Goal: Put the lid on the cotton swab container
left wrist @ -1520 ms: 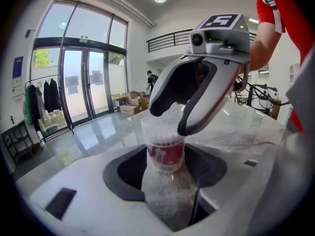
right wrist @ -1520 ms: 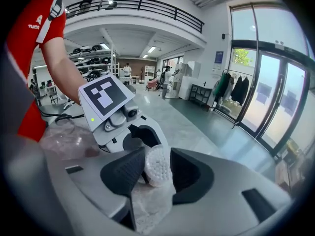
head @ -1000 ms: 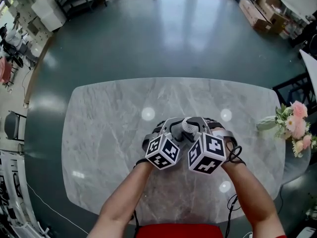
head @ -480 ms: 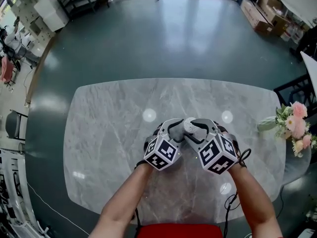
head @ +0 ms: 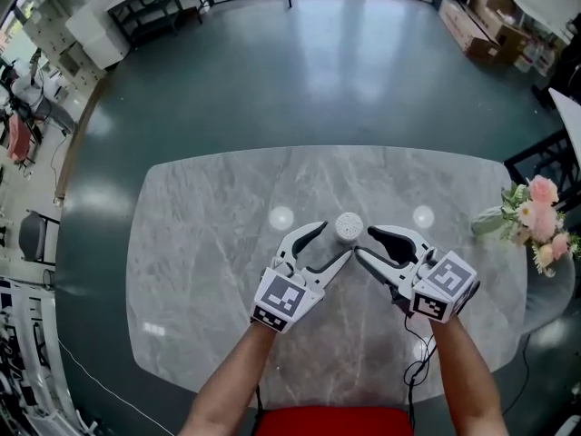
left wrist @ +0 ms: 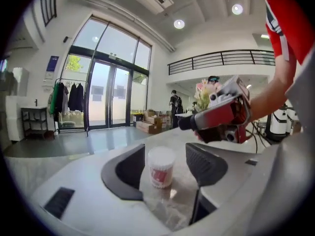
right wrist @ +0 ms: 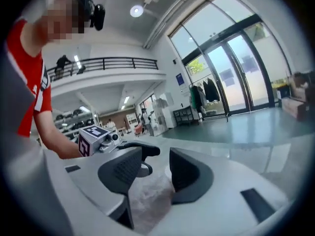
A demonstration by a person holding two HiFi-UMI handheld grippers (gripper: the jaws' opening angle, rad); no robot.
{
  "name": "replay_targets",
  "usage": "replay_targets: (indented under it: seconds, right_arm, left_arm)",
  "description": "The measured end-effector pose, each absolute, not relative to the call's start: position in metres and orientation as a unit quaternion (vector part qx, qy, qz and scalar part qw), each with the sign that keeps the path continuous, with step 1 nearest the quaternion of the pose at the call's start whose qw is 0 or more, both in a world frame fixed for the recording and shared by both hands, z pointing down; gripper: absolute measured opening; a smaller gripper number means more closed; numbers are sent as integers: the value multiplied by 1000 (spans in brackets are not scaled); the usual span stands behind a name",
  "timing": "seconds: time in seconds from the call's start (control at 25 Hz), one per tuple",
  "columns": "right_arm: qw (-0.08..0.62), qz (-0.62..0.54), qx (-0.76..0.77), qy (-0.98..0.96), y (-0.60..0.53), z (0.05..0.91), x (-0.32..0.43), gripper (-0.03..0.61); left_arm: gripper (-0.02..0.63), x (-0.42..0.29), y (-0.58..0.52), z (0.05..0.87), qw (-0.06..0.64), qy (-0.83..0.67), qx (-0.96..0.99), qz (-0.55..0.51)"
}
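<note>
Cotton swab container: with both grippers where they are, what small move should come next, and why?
Probably lift both grippers away and stop. The cotton swab container stands upright on the table and looks capped with its white lid. The left gripper is open with its jaws clear of the container, and the right gripper is open and empty.

Grey marble table (head: 200, 243), cotton swab container (head: 349, 227) upright near its middle, pink flowers (head: 543, 221) at right edge

Table (head: 200, 243) free round container (head: 349, 227); flowers (head: 536, 225) block far rt edge.
</note>
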State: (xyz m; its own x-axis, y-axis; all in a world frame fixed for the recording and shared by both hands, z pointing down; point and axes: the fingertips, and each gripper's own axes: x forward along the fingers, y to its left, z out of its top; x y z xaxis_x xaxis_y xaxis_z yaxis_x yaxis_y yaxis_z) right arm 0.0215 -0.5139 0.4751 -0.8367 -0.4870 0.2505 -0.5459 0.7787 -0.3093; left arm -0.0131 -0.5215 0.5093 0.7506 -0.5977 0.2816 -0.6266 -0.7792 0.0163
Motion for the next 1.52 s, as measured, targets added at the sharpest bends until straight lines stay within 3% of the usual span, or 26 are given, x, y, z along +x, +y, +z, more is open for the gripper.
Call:
replay_targets:
  seconds: [0.04,0.32,0.44,0.64,1.08,1.52]
  right_arm:
    - [61,197,274,-939,-509,470,25,198]
    - [-16,165,269,-949,-462,411,35,194]
    - [-38,129,279,-951,-441,382,38,134]
    - [-49,69,303,-949,-413,350,48,19]
    - [-31,-10,358,-933,-370,330,52,17]
    - [-34,-2,364,-931,-354,330,62,15]
  left_arm:
    - [291,-12,-516,495,50,-334,934,115]
    - [94,-10,-469,408,36,-376,925,50]
    - [32,-8,-448,384,18,-380,924,45]
    - [23,-3,-416,359,-2,-380,924,43]
    - [21,-21,-368,332,-8,-389,920,42]
    - [21,-13,-362,335,-7,-381,923,47]
